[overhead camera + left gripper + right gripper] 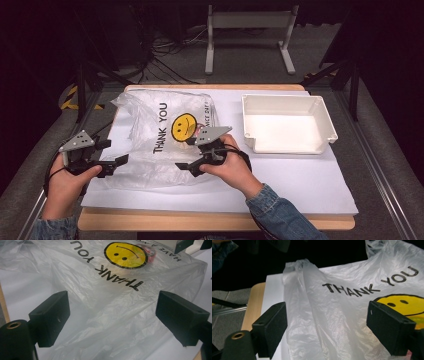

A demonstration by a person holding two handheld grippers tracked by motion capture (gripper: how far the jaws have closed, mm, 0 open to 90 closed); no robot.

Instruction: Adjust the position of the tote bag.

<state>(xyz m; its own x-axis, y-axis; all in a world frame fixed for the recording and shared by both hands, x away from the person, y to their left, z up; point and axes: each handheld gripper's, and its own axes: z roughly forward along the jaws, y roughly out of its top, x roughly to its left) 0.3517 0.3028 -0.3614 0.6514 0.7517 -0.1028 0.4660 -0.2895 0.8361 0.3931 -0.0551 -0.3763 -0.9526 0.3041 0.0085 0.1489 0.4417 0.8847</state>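
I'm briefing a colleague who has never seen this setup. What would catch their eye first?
First the crumpled clear plastic bag at the left of the white table sheet, printed THANK YOU beside a yellow smiley face. Next the empty white tray at the sheet's far right. Then the two black tools over the bag's near edge, left tool and right tool, both with jaws wide apart.

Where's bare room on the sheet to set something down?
Free: the white sheet in front of the tray, out to its right edge, and the strip between bag and tray. Crowded: the left half, under the bag with both claws, left and right.
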